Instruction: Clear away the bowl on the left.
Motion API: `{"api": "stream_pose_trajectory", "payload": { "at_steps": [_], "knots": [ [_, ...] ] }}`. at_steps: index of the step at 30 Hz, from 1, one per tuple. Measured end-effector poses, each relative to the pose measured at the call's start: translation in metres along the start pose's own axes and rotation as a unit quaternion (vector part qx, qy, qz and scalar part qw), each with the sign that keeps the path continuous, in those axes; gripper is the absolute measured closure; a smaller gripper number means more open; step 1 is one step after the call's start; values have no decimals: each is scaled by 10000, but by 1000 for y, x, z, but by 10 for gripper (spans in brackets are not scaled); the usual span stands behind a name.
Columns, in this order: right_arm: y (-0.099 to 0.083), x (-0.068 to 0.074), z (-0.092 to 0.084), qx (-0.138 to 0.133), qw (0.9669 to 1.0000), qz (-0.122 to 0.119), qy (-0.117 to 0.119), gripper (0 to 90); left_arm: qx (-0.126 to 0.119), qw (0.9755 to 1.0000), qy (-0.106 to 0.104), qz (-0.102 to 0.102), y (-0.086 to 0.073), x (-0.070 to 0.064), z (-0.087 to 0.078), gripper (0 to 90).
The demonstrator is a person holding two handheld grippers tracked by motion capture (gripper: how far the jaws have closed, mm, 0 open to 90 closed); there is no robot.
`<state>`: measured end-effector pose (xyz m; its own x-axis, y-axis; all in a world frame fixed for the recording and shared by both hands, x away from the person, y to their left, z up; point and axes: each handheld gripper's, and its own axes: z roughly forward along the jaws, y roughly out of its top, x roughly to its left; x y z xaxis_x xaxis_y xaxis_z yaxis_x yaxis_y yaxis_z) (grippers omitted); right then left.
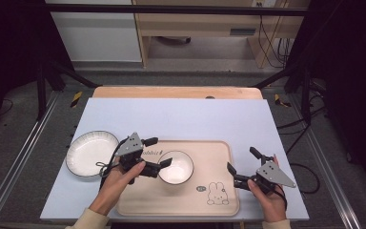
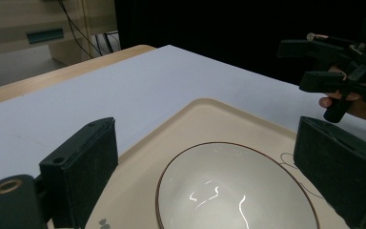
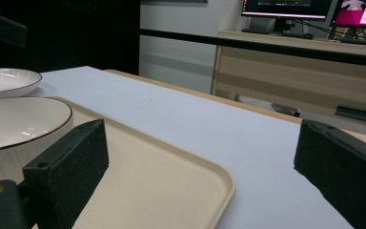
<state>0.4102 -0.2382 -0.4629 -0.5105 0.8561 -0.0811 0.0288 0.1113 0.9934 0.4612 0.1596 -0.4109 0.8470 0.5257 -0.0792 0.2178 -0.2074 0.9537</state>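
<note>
The brown-rimmed white bowl (image 1: 176, 167) sat on the beige tray (image 1: 219, 191) near the table's front edge, the left gripper (image 1: 158, 152) spread wide around its left rim without touching, while the right gripper (image 1: 242, 160) hovered released over the tray's right edge.

- The right gripper (image 3: 200, 167) is holding its jaws wide apart over the tray (image 3: 171, 191).
- A brown-rimmed bowl (image 3: 19, 129) is sitting on the tray, a ribbed plate (image 3: 5, 81) lying behind.
</note>
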Motion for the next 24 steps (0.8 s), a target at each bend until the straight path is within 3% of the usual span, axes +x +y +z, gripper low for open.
{"api": "stream_pose_trajectory", "payload": {
  "at_steps": [24],
  "knots": [
    [0,1,1,-3,10000,-9,-16,45,-148,9993,337,-18,-4,25,-40,74]
  ]
}}
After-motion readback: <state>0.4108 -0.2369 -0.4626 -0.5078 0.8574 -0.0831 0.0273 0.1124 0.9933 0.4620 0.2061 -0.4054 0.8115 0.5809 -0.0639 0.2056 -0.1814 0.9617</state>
